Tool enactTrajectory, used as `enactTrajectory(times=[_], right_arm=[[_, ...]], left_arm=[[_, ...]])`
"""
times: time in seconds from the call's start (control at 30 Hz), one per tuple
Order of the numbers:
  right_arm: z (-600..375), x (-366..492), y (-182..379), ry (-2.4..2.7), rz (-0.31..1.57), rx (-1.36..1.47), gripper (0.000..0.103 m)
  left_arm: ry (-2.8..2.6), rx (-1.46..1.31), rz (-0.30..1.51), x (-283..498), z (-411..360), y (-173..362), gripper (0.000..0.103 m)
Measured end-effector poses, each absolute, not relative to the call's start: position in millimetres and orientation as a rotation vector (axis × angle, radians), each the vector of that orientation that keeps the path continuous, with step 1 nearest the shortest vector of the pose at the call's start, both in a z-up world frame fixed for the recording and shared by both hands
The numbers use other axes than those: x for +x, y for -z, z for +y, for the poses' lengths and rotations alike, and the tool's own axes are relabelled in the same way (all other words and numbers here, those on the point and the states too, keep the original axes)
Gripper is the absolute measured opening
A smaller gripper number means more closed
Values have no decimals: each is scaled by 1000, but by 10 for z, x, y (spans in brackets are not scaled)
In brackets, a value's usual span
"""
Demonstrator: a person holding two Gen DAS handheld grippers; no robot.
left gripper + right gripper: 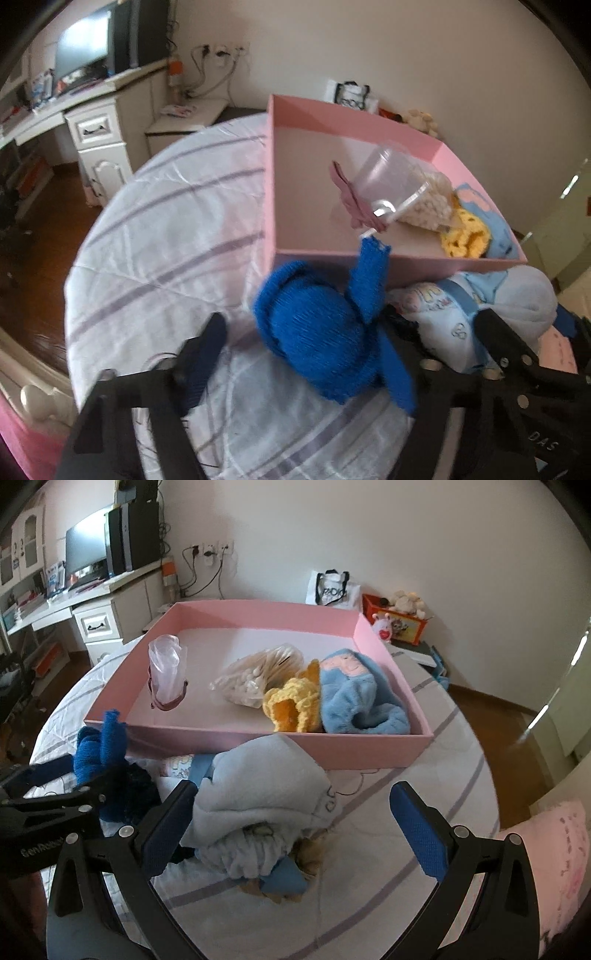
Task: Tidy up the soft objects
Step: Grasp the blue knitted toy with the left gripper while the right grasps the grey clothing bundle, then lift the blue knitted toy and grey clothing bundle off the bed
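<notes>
Soft, even daylight in both shots, nothing harsh. The brightest spot is the glowing flat monitor screen (pixel 83 44), blown out to near white, far left of the shallow pink cardboard box (pixel 258 734). That box only throws a faint shadow on the striped white bedspread (pixel 159 258) just in front of it. The left wrist view is smeared with motion blur; the royal-blue knitted sock bundle (pixel 317 332) looks fuzzy. The right wrist view is much crisper. Heavy fisheye bending, dark vignette in every corner.
</notes>
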State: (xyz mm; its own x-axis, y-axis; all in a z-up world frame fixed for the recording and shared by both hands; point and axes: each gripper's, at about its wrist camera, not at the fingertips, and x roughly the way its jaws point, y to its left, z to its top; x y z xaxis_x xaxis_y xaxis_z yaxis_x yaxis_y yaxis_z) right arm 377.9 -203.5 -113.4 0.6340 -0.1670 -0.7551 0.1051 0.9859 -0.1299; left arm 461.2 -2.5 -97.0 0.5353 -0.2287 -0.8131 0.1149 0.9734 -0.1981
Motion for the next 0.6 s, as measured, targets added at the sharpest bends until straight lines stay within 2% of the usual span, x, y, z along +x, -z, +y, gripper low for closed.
enactTrajectory(times=[0.07, 0.17, 0.2, 0.27, 0.33, 0.37, 0.4, 0.43, 0.6], right_arm=[[-2025, 3782, 1138, 149, 869, -78, 103], [-2021, 3804, 1142, 135, 869, -81, 102], [-2021, 3806, 1145, 121, 869, -76, 99], [-2020, 3806, 1149, 91, 869, -60, 90], [-2020, 3804, 1147, 53, 866, -41, 69], [-2016, 3798, 1140, 46, 862, -39, 64], [-2016, 3799, 1138, 38, 858, -42, 52], [-2007, 3796, 1136, 23, 859, -42, 45], [-2050, 3783, 1126, 5, 857, -5, 35]], left_arm=[[233, -125, 989, 4618, -64, 978, 50], [238, -122, 980, 4605, -85, 965, 44], [239, -124, 980, 4598, -90, 955, 44], [240, -133, 979, 4590, -73, 956, 42], [239, -134, 978, 4584, -77, 948, 41], [234, -128, 975, 4573, -78, 944, 41], [231, -124, 972, 4562, -76, 933, 41], [229, -122, 969, 4538, -78, 890, 41], [218, -117, 961, 4481, -73, 826, 41]])
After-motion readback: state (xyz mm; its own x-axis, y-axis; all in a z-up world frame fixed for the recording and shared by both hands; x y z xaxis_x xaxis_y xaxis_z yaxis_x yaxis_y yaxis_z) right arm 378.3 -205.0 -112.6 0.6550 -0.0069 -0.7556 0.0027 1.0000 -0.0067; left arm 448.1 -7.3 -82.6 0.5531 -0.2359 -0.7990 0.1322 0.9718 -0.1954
